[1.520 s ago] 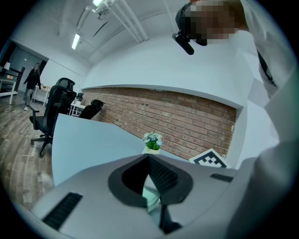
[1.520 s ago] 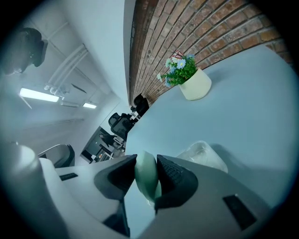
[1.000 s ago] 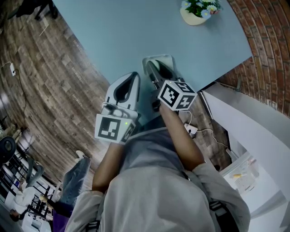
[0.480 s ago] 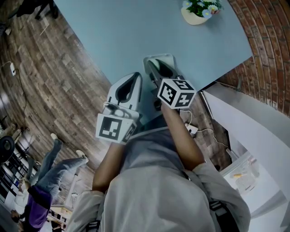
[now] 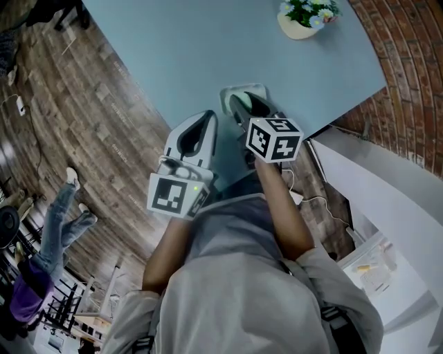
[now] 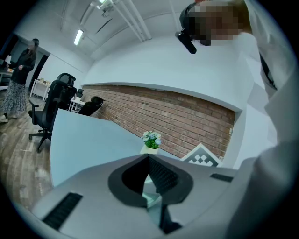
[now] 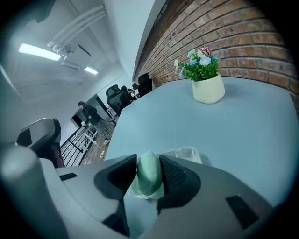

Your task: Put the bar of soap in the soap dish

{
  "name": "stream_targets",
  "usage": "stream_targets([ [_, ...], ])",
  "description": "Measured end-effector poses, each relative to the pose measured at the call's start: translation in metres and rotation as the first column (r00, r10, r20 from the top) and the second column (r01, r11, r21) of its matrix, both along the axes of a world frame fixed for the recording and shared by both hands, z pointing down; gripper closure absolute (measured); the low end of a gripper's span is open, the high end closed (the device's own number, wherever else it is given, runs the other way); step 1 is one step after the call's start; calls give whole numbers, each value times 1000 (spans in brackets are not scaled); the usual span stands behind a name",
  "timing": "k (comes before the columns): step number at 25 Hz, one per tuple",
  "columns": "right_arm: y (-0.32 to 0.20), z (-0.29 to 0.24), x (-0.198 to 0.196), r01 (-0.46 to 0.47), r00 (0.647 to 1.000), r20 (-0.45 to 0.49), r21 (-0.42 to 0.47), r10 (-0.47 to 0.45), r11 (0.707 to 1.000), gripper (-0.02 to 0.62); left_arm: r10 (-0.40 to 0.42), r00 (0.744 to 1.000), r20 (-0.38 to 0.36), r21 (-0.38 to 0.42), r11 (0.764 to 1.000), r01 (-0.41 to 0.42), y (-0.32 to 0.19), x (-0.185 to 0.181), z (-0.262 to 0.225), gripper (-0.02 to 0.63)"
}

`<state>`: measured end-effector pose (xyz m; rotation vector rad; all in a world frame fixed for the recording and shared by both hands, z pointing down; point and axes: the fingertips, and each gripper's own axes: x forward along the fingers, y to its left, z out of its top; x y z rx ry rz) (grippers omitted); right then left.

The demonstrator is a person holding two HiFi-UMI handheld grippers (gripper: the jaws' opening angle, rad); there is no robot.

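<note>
**Soap pinched in the right gripper, poised over the dish**

The pale blue table (image 5: pixel 208 48) fills the upper middle of the head view, with a flower pot (image 5: pixel 302 19) far off at its upper right. Both forearms reach up from the bottom centre of that view towards the table's near edge.

The left gripper (image 5: pixel 208 117) sits left of centre, roughly level. Its jaws are pressed together at the tips with nothing between them, so it looks idle.

The right gripper (image 7: pixel 148 161) is just to the right of it, tipped downward towards the clear soap dish (image 7: pixel 187 153). The dish lies at upper centre of the head view and low in the middle of the right gripper view.

The jaws of the right gripper pinch the pale green bar of soap (image 7: pixel 148 173) by its two broad faces. The bar stands on edge between the ribbed pads, directly over the near end of the dish. Whether it already touches the dish I cannot tell.

The bar looks solid, smooth and light. I judge it stiff enough to take a firm squeeze but likely slippery, so a flat-face grip near its middle suits it best. The dish looks thin, light plastic and could skid or tip if the bar is pushed down hard. A gentle lowering before letting go seems wise.
</note>
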<state>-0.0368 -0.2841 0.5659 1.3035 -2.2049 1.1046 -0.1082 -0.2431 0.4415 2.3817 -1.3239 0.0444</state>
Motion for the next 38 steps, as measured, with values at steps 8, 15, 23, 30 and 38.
stream_targets([
  [8, -2, 1, 2, 35, 997, -65, 6, -34, 999, 440, 0, 1000, -3, -1, 1000, 0, -2, 2, 0, 603],
  [15, -3, 2, 9, 57, 991, -122, 26, -53, 998, 420, -9, 1000, -4, -1, 1000, 9, -2, 5, 0, 603],
  [23, -5, 3, 14, 50, 989, -141, 27, -46, 998, 413, -15, 1000, -6, -5, 1000, 14, -3, 5, 0, 603],
  [30, -7, 5, 19, 46, 981, -188, 52, -36, 998, 405, -19, 1000, -7, -5, 1000, 19, -2, 4, 0, 603],
  [38, -10, 8, 28, 37, 970, -245, 88, -14, 995, 407, -43, 999, -6, -9, 999, 43, -2, -4, 1, 603],
])
